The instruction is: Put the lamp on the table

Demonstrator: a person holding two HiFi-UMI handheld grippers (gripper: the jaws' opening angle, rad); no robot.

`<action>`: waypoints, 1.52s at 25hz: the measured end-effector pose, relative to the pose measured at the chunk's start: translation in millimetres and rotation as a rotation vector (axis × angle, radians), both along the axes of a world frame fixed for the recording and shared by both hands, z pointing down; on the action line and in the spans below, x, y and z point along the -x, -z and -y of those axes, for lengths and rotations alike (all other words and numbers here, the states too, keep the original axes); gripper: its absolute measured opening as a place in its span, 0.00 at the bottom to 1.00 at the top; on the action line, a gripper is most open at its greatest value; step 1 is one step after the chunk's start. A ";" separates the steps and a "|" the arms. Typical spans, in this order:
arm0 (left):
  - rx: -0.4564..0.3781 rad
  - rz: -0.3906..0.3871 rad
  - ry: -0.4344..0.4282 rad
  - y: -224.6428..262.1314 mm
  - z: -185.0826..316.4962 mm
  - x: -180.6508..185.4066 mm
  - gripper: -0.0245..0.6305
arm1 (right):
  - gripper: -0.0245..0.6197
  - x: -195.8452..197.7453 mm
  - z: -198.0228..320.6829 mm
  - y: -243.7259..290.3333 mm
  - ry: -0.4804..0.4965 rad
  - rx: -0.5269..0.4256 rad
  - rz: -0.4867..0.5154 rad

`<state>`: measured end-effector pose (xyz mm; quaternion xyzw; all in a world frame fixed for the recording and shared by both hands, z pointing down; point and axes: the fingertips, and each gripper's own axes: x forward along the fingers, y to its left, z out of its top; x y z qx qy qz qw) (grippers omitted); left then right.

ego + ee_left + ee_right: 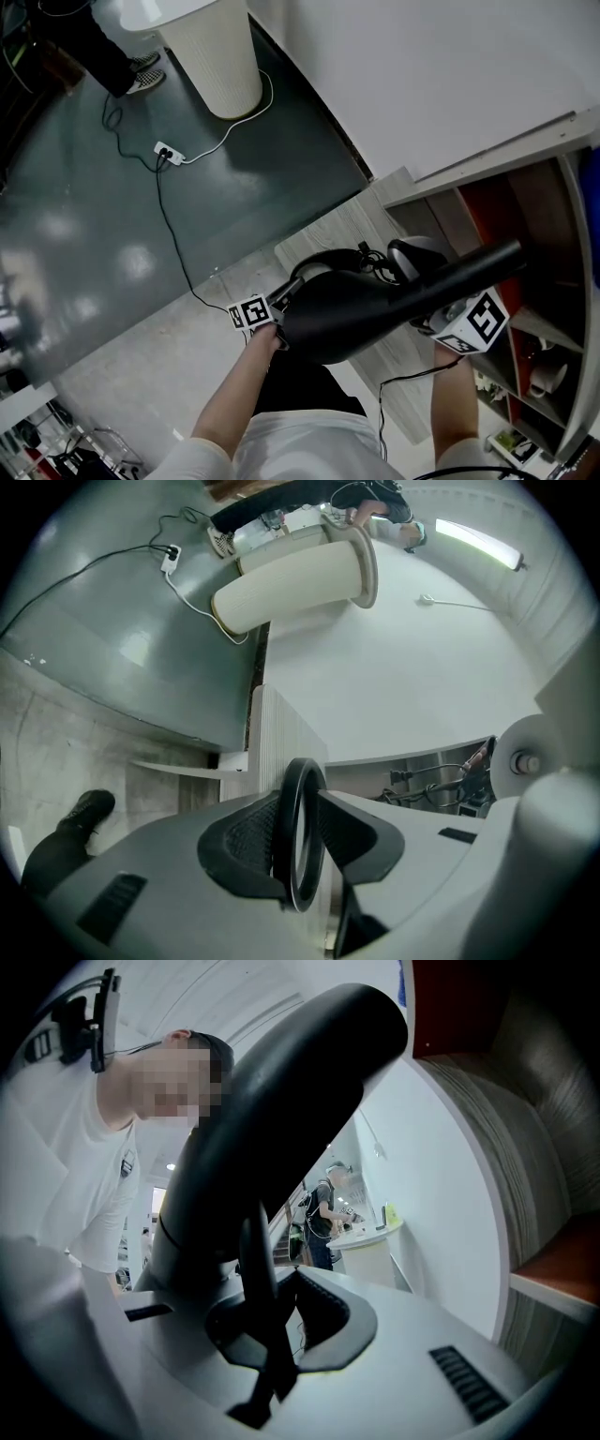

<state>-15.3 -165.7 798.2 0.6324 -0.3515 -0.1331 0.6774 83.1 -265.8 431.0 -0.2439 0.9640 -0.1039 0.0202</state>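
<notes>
A black lamp (352,314) with a broad dark body and a long arm (487,262) hangs over the light wood table (323,239), between my two grippers. My left gripper (278,307) is at the lamp's left end. Its jaws stand open around a thin black ring (298,780) of the lamp, which sits upright between the pads (246,841). My right gripper (442,325) is at the lamp's right side, partly hidden by the body. It is shut (277,1321) on a thin black blade of the lamp, with the thick arm (281,1101) rising above it.
A shelf unit (525,211) with a red back and cups (548,375) stands right of the table. On the dark floor are a white ribbed cylinder (220,56), a power strip (167,154) with cables, and someone's shoes (145,75). A white wall lies beyond.
</notes>
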 end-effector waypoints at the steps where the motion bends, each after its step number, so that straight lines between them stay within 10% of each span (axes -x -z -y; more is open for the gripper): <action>1: 0.008 0.002 0.008 -0.3 -0.3 0.5 0.20 | 0.06 0.3 -0.1 -0.2 -0.002 0.000 -0.002; 7: 0.038 -0.104 0.144 -2.9 0.3 23.0 0.20 | 0.06 8.4 -9.1 -1.1 0.018 -0.014 -0.035; 18: 0.082 -0.003 0.170 -10.0 3.2 27.9 0.21 | 0.06 19.8 -13.9 -0.6 0.025 -0.055 -0.102; 38: 0.044 -0.083 0.231 -11.6 2.2 28.3 0.21 | 0.07 27.8 -23.0 0.8 -0.002 -0.089 -0.109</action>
